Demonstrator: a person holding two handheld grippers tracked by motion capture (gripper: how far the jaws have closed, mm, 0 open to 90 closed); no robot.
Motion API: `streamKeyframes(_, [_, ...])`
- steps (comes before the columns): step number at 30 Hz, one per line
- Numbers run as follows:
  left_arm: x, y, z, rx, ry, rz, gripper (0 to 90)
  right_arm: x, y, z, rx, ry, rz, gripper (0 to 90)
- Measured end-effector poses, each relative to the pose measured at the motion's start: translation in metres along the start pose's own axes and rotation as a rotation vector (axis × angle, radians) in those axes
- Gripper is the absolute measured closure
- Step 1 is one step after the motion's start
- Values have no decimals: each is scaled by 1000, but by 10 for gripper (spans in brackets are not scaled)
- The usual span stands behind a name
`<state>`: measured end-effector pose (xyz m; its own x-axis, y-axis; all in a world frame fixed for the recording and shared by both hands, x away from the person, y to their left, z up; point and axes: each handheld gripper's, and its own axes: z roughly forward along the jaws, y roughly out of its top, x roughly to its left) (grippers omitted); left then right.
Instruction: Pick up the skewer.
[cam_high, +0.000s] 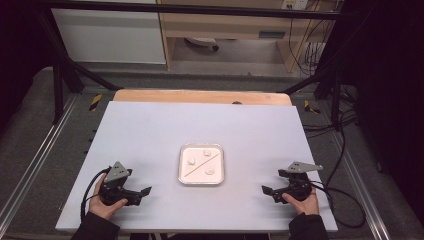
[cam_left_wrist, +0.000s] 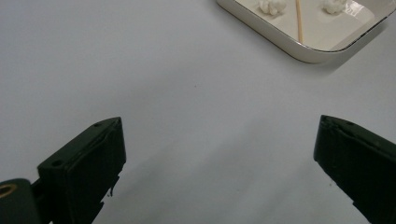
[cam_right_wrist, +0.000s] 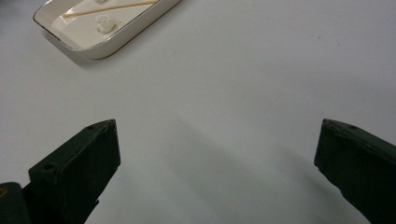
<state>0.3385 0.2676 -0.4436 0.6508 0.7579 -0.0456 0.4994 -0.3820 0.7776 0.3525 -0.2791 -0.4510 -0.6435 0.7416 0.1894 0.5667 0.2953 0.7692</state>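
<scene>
A white square tray (cam_high: 182, 177) sits in the middle of the table. In it lie a thin wooden stick (cam_high: 201, 164) set diagonally and three small white lumps (cam_high: 191, 161). My left gripper (cam_high: 145, 193) rests low on the table left of the tray, open, nothing between its jaws. My right gripper (cam_high: 265, 191) rests right of the tray, open and empty too. Both point inward at the tray. The left gripper view has the tray's corner (cam_left_wrist: 303, 53) with the stick (cam_left_wrist: 299, 23) beyond my left gripper (cam_left_wrist: 219, 135). The right gripper view has the tray (cam_right_wrist: 112, 46) at top left beyond my right gripper (cam_right_wrist: 217, 140).
The table has a pale lilac top (cam_high: 150, 130) with a wooden strip (cam_high: 200, 96) at its far edge. A black metal frame (cam_high: 70, 70) stands around it. Cables (cam_high: 345, 150) trail on the floor at the right. Bare tabletop lies between each gripper and the tray.
</scene>
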Motion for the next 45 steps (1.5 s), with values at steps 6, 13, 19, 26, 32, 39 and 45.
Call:
streamKeyframes(6, [-2,1,-1,-1,0,3,22,0,0,-1,-2,0,0,9])
streamKeyframes(13, [-5,5,-2,-4,2,11,26,0,0,1,5,2,-8,9])
streamKeyframes(19, [-8,8,-1,0,5,20,26,1,0,2,9,-1,-10,8])
streamKeyframes(26, [-13,13,1,8,8,25,28,1,0,2,8,-6,-12,8])
streamKeyframes(32, [-19,19,4,13,9,37,28,1,0,1,8,-7,-14,8])
streamKeyframes(39, [-27,28,6,19,11,55,28,1,1,1,8,-10,-20,8])
streamKeyframes(45, [-35,38,9,24,9,75,29,1,1,1,8,-11,-22,8])
